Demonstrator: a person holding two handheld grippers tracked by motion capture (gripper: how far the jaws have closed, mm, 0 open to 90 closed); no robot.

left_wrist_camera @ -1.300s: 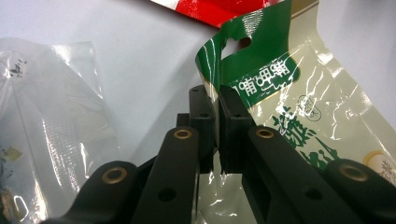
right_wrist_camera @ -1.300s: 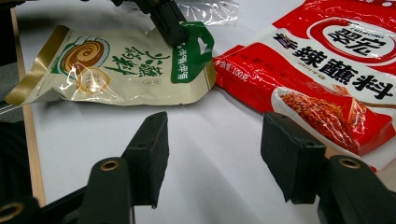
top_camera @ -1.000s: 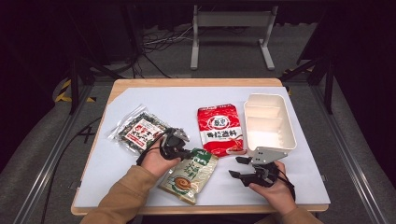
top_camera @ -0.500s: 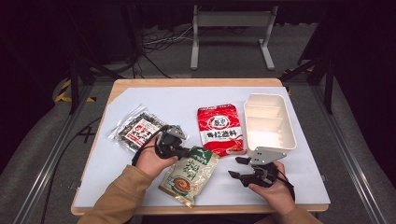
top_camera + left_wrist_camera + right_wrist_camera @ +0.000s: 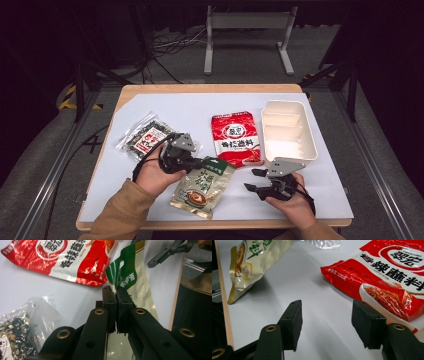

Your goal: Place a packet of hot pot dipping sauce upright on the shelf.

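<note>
Left claw (image 5: 116,302) now clamps the green top edge of the beige pouch (image 5: 202,186) and tilts it off the table (image 5: 150,107); I keep right claw (image 5: 327,322) apart, waiting beside the red sauce packet (image 5: 387,277).

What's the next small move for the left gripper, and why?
Probably lift the green and cream packet slightly off the table. The left gripper has its jaws shut on the packet's green top edge, and the right gripper is open over bare table, holding nothing. The white tray sits empty, a likely destination.
</note>
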